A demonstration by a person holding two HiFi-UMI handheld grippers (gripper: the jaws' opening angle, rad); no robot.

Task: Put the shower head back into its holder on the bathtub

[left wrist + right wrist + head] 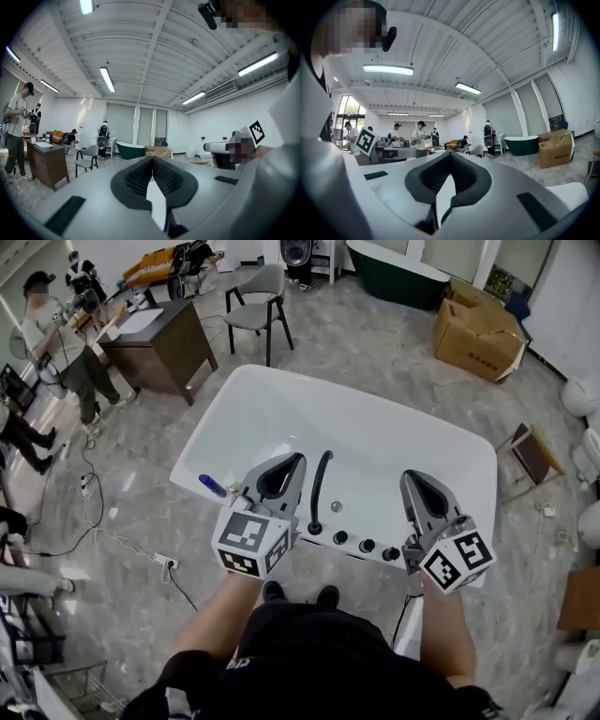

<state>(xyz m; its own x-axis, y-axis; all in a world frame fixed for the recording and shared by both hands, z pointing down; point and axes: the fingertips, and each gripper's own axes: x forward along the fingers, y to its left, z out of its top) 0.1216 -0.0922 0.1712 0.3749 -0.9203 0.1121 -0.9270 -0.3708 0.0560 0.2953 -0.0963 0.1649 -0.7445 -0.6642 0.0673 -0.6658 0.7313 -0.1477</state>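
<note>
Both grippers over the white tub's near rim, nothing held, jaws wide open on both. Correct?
Not quite: the jaws are shut, not open. The left gripper view shows the left gripper with its jaws meeting and nothing between them. The right gripper view shows the same for the right gripper. The rest holds: both are empty, over the near rim of the white tub.

l gripper (292, 463), r gripper (412, 479) over white tub (272, 409)
</note>
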